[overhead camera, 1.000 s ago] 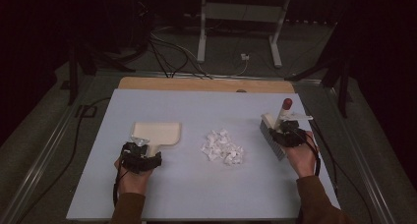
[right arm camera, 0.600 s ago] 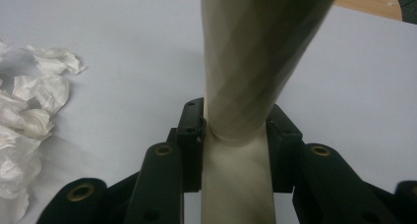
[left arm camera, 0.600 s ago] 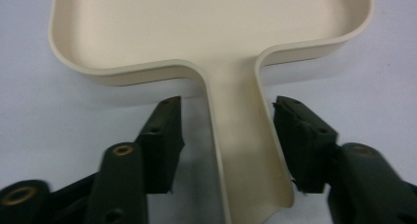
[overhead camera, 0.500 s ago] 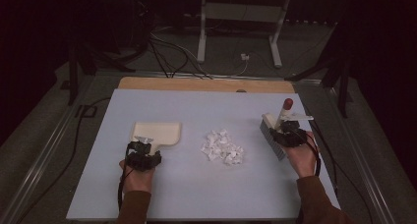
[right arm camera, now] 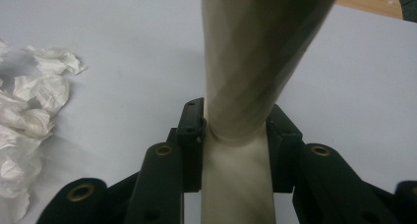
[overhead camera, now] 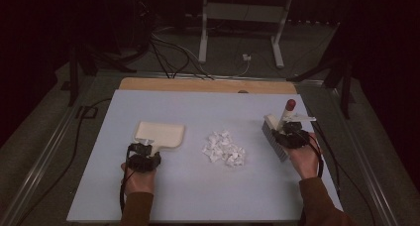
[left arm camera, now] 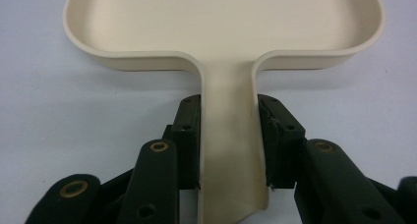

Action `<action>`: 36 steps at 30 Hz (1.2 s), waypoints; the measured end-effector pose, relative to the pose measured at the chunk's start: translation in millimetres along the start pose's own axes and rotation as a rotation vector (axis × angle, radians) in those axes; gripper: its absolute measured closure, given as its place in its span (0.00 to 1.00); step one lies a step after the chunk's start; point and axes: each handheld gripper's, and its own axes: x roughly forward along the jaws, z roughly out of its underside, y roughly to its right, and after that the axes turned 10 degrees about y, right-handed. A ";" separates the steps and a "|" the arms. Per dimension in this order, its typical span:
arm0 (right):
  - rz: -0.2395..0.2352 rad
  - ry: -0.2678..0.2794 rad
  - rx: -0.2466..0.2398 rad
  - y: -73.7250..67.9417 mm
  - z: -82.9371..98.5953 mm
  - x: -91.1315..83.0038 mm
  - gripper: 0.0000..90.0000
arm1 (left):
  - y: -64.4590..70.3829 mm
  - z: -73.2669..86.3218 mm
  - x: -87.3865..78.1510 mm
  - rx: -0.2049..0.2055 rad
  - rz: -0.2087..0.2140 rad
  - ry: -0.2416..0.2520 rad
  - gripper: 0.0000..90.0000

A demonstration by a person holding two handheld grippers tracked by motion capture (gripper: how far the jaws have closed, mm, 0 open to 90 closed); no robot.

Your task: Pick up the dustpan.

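A cream dustpan (overhead camera: 161,133) lies flat on the pale blue table (overhead camera: 208,196), left of centre. My left gripper (overhead camera: 146,151) is shut on its handle (left arm camera: 230,150), both jaws pressed against the sides. A pile of crumpled white paper scraps (overhead camera: 224,148) sits mid-table, also at the left edge of the right gripper view as paper scraps (right arm camera: 29,116). My right gripper (overhead camera: 287,132) is shut on the cream handle (right arm camera: 241,111) of a hand brush (overhead camera: 275,137), whose bristles rest on the table right of the scraps and whose red-tipped handle points up and away.
A wooden strip (overhead camera: 208,84) borders the table's far edge. Beyond it stand a metal stand (overhead camera: 242,32) and loose cables (overhead camera: 168,52) on the floor. A cable (overhead camera: 79,146) runs along the table's left side.
The left gripper has slid a little nearer along the dustpan handle toward the front edge. The right gripper and brush have stayed nearly still.
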 end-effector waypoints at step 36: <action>-0.025 0.002 0.046 4.9 0.6 0.2 0.75 | -22.8 -9.8 -21.1 0.010 0.118 0.033 0.74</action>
